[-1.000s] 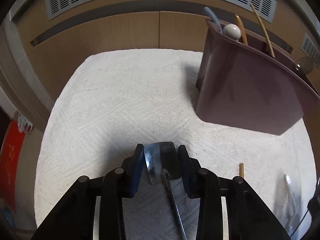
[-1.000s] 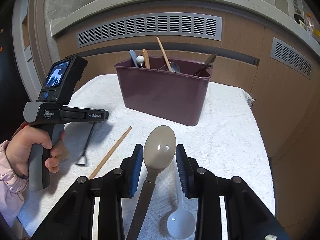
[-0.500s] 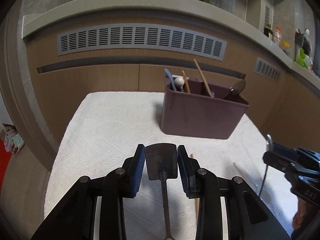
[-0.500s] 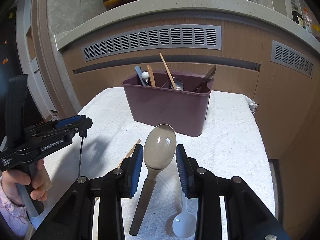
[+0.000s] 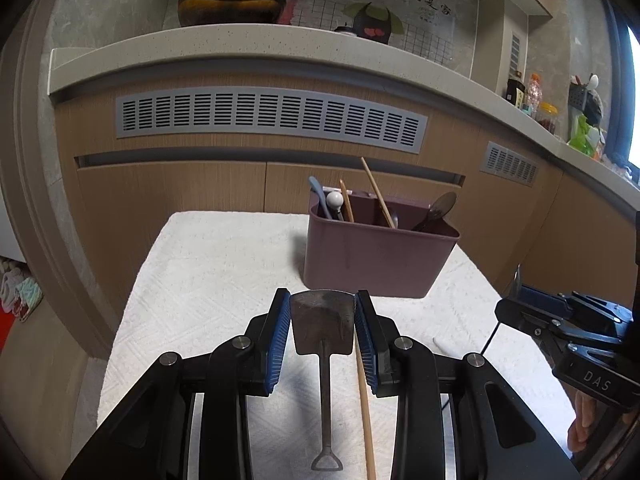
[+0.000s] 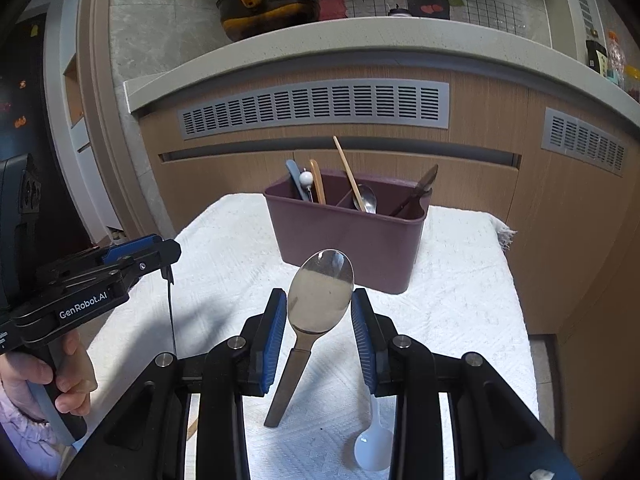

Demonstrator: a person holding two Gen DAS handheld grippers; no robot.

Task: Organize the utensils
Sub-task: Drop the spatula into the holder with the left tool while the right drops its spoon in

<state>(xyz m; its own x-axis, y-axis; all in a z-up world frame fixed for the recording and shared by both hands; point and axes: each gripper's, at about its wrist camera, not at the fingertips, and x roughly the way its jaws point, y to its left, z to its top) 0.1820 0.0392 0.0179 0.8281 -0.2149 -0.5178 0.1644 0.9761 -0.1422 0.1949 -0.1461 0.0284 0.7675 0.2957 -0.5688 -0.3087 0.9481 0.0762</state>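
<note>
1. Two utensils are in hand: the left gripper [image 5: 322, 320] clamps a small shovel-shaped spoon [image 5: 322, 322] by its blade, and the right gripper [image 6: 319, 312] clamps a metal spoon [image 6: 320, 290] by its bowl.
2. Several utensils already stand in the maroon caddy [image 6: 348, 240]; a chopstick [image 5: 365, 408] and a white plastic spoon [image 6: 374, 446] lie on the towel-covered worktop [image 6: 460, 300].
3. Compared with a second ago, both grippers have lifted and levelled, with the caddy now farther ahead.

A matte black two-finger gripper [image 6: 319, 330] with ribbed blue pads [image 6: 276, 334], silver pivot screws and white "GenRobot.AI" lettering; bare-skinned hand [image 6: 48, 380], pink sleeve at 8 o'clock.
</note>
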